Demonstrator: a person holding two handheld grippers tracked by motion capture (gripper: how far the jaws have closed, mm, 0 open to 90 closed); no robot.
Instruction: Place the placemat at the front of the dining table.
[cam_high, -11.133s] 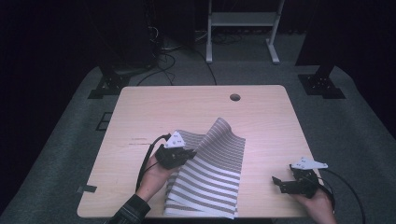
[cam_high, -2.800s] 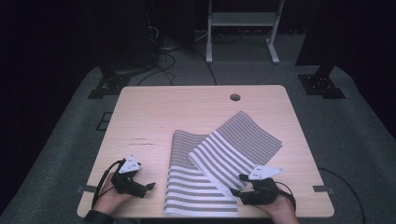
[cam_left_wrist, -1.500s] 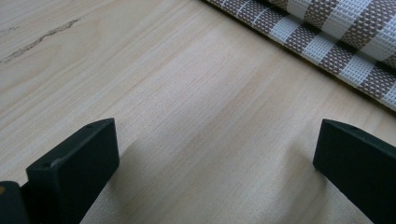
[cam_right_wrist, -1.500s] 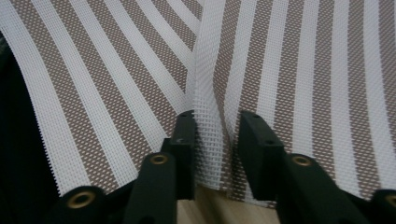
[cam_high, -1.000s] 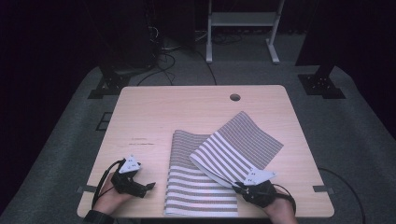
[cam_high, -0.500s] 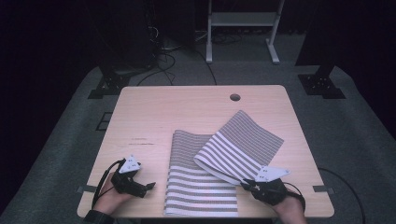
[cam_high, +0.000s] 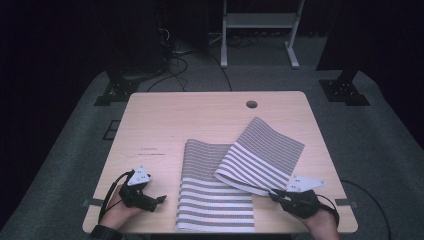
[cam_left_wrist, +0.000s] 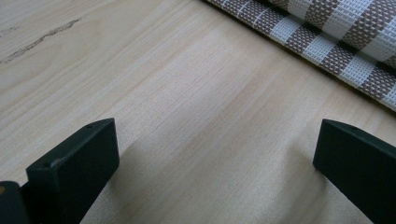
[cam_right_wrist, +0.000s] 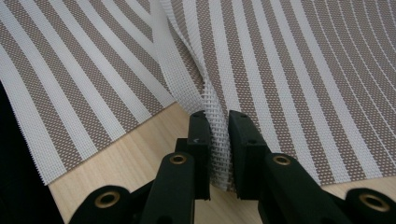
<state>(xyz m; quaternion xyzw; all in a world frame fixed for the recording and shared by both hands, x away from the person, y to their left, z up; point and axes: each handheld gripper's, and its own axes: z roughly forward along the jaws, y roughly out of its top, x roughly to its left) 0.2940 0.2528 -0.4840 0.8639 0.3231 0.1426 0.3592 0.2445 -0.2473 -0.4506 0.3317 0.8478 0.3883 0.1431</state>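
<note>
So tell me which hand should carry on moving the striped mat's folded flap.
The right. The right tool is already shut on a corner of the striped mat, holding the flap over the lower layer. The left tool is open over bare table, beside the mat's edge and not touching it.

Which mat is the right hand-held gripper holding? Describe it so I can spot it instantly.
On the wooden table, look at the near right part. Two striped mats overlap there; the upper mat lies skewed toward the right edge, its near corner pinched by the right hand-held gripper. The lower mat lies square to the table's front edge.
</note>
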